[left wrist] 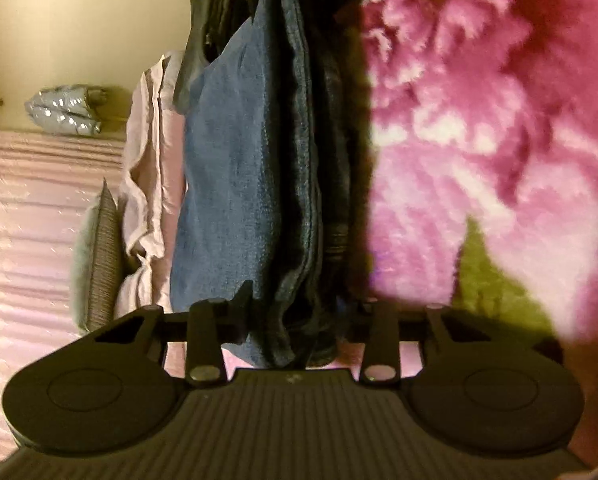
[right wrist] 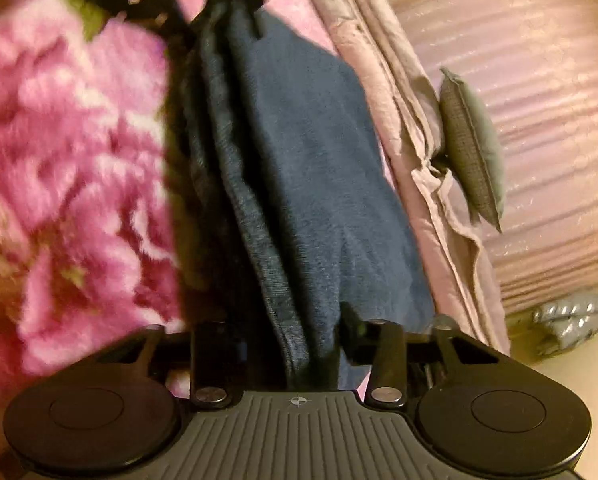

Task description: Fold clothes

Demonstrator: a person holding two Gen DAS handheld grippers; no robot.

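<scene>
Denim: the blue jeans (left wrist: pixel 235 184) hang bunched in long folds, stretched from your left gripper (left wrist: pixel 287 320) straight ahead to your right gripper (right wrist: pixel 299 332).
Grip: both grippers are clamped on the cloth.
Beyond: pink floral blanket (left wrist: pixel 479 128) on 1 side, grey cushion (right wrist: pixel 471 148) on the other.
Risk: thick layers could slip from either clamp if you pull apart hard, dropping 1 end.

1. Your blue garment (left wrist: pixel 235 168) is a soft, denim-coloured cloth, gathered into long folds.
2. It hangs stretched lengthwise, bunched and dark along one edge (right wrist: pixel 227 184).
3. It sits above the pink flowered blanket (left wrist: pixel 479 140).
</scene>
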